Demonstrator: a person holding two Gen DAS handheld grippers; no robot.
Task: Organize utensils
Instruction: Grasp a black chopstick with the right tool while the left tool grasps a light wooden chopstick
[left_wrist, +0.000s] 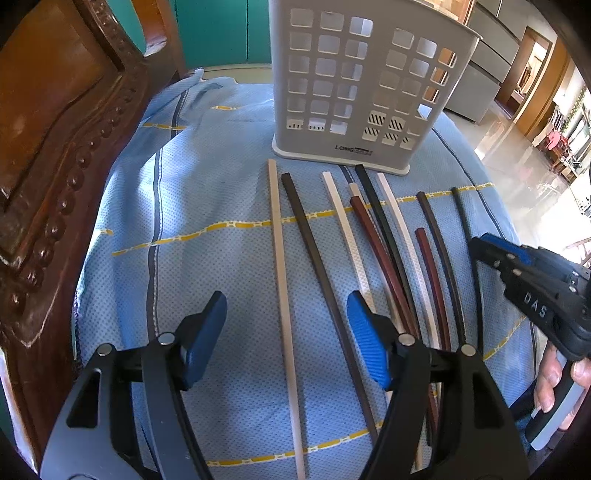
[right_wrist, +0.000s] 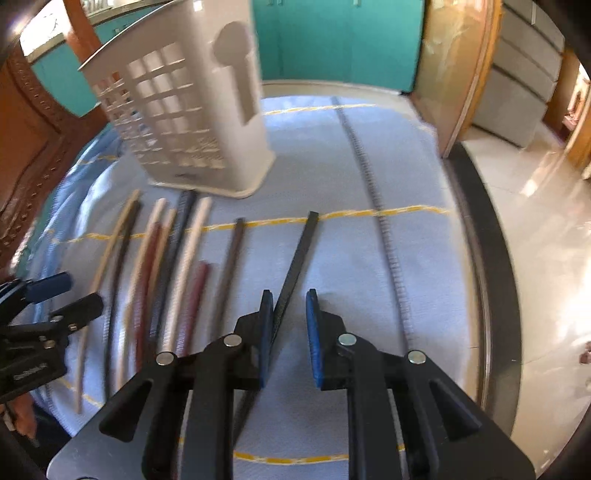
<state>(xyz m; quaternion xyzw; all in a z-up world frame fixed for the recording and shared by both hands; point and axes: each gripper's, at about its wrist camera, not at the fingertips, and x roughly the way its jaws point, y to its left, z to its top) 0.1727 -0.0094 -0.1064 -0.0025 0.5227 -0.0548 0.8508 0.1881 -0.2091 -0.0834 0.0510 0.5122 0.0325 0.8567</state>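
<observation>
Blue checked cloth (left_wrist: 221, 192) covers the table beside teal cabinets (right_wrist: 332, 37).

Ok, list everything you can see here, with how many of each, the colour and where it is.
chopsticks: ten; four cream, four black or dark brown, two reddish-brown; side by side on the cloth, before the holder
utensil holder: one, pale grey, perforated; upright at the cloth's far end
cloth: one, light blue, yellow and dark stripes; under everything
carved wood furniture: brown; left of the cloth
cabinets: teal; behind
left hand-held gripper: black, blue pads; open above the leftmost chopsticks
right hand-held gripper: same colours; open, rightmost black chopstick between its pads
hand: on its handle
</observation>
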